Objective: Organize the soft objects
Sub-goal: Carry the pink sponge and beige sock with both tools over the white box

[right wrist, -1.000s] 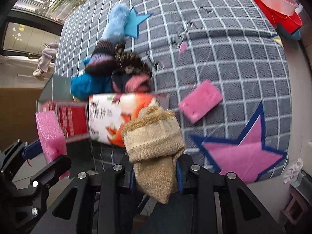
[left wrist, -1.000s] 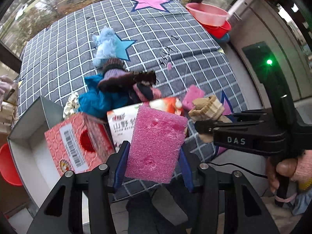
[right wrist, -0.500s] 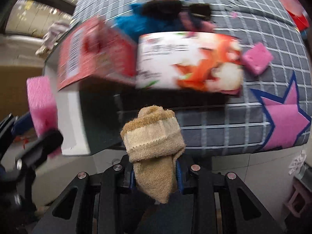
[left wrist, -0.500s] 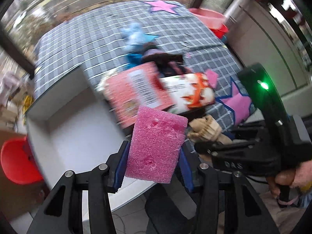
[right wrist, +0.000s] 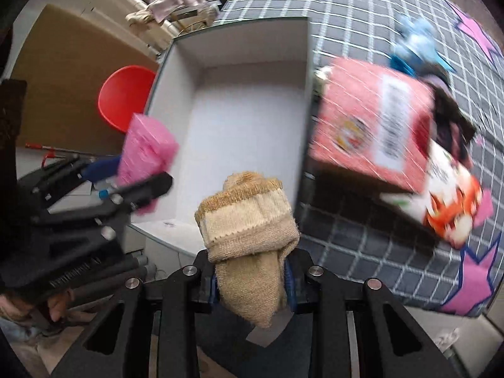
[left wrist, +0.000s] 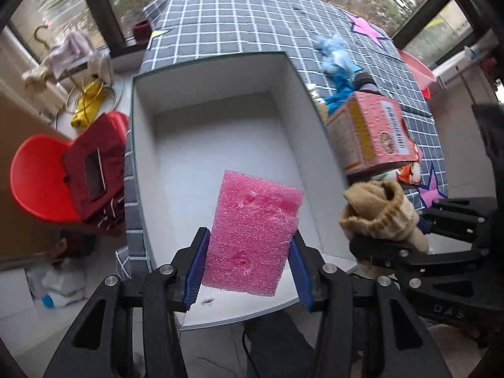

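Two grippers each carry one soft thing above the white box (left wrist: 220,145). The left gripper (left wrist: 249,261) has its blue-padded fingers (left wrist: 197,264) pressed against the two long sides of a pink sponge (left wrist: 252,236), which stands upright between them, over the near part of the box's bare floor. The right gripper (right wrist: 252,278) is clamped tight on the lower end of a rolled tan sock (right wrist: 249,230); the sock's thick folded cuff bulges out above the fingers, over the box's near rim by its right wall.

The box sits at the near left corner of the table, on a grey checked cloth (left wrist: 252,25) with pink stars. Just beside the box's right wall a pink carton (left wrist: 371,132) stands tilted, with an orange-and-white packet (right wrist: 447,201) under its near end. Behind the carton, toward the far right edge, lie bright blue fabric (left wrist: 338,93), a pale blue fluffy piece (left wrist: 334,53) and a dark knitted item (right wrist: 453,126). A second pink sponge (right wrist: 483,208) peeks out past the packet. Off the left edge stands a red chair (left wrist: 34,173).
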`<state>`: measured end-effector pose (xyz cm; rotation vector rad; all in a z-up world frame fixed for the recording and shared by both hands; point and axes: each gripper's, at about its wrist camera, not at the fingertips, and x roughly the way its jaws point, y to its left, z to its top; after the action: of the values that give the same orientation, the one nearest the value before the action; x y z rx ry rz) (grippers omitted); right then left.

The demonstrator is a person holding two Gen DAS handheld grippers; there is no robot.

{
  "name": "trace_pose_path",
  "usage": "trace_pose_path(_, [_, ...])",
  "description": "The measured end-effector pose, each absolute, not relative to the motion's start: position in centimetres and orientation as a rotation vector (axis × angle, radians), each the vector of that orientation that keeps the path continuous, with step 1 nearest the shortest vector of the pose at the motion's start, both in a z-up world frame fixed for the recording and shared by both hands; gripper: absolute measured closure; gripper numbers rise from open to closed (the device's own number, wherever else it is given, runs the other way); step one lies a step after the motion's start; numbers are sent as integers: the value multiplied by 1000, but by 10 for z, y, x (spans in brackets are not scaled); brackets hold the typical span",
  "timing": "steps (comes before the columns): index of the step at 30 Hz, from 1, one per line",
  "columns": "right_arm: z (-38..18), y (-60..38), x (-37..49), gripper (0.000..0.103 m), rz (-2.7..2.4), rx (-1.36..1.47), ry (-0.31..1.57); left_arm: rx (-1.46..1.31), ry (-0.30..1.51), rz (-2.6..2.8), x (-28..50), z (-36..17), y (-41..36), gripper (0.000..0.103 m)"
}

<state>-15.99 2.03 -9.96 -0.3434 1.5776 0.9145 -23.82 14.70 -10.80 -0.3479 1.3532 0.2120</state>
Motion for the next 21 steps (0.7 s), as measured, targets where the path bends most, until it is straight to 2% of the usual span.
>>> trace_pose_path(21, [-129,63,-174,71,966,-512,1643,-395,1468,238,-253,-155,157,51])
